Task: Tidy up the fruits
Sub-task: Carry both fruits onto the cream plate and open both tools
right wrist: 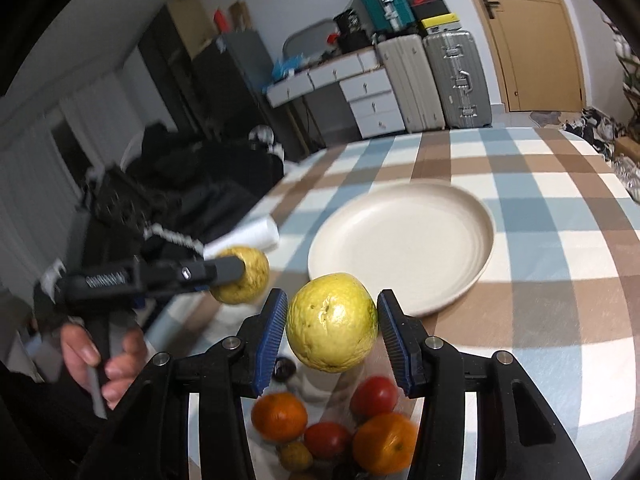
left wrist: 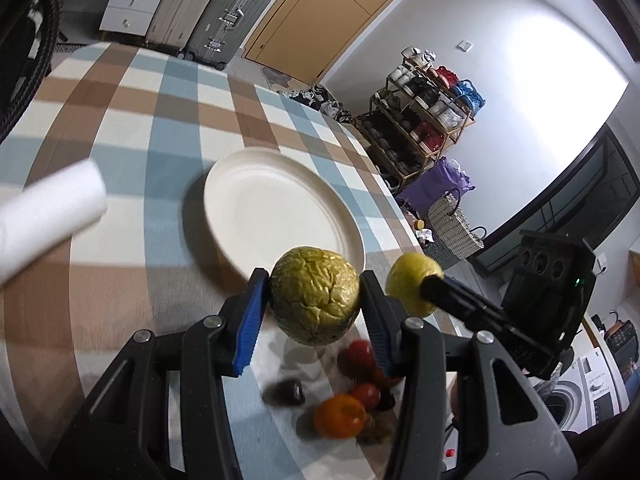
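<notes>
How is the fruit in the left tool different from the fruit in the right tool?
The left tool holds a wrinkled fruit with cracked, crinkly, darker olive-gold skin. The right tool holds a smooth fruit with paler yellow-green skin and a few small spots. Both are round, lifted off the table, near the empty plate.

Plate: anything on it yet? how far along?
Done: nothing; the plate is bare. In hand: left gripper holds a wrinkled green fruit, right gripper a yellow fruit, both lifted short of it. Left: oranges and tomatoes on the tablecloth.
</notes>
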The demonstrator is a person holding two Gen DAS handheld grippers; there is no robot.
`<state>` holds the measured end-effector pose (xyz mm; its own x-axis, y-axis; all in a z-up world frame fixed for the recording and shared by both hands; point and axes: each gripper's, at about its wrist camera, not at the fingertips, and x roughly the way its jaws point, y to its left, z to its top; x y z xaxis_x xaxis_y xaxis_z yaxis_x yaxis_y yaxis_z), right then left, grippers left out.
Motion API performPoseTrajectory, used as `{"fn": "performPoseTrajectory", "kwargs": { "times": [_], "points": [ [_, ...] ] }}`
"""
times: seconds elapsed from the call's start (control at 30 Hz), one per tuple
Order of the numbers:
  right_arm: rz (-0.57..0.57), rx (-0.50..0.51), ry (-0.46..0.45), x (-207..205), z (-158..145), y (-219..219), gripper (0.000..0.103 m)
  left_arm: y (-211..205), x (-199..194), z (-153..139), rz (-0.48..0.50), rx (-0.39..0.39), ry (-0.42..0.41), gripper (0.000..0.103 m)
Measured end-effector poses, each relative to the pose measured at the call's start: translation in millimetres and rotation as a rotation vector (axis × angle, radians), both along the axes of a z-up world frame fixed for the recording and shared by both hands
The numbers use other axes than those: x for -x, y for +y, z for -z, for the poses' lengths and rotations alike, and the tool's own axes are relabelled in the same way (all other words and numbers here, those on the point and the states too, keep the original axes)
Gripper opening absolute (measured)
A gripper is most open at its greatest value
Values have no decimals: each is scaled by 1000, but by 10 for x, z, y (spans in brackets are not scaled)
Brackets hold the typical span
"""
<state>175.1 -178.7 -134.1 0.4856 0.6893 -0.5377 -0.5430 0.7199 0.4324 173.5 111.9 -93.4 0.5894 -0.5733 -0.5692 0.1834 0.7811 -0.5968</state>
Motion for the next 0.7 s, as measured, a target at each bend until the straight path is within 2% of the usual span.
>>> {"fn": "performPoseTrajectory", "kwargs": {
  "times": [0.2,0.37,0.57,0.7],
  "points": [
    [28,-52,16,-413,-176,-134,48,-131,-414,-179,-7,-44,-29,44],
    [43,-64,49,-849,-221,-197,48,-217,-798,-214,-35,-86,-36,44],
    [46,-89,97,-1388,-165,-164,48,-355,-1279,-53,-32,-151,-6,44],
    [53,-97,148,-1687,-16,-98,48,-482,-1502,105,-24,-241,8,44]
  ]
}}
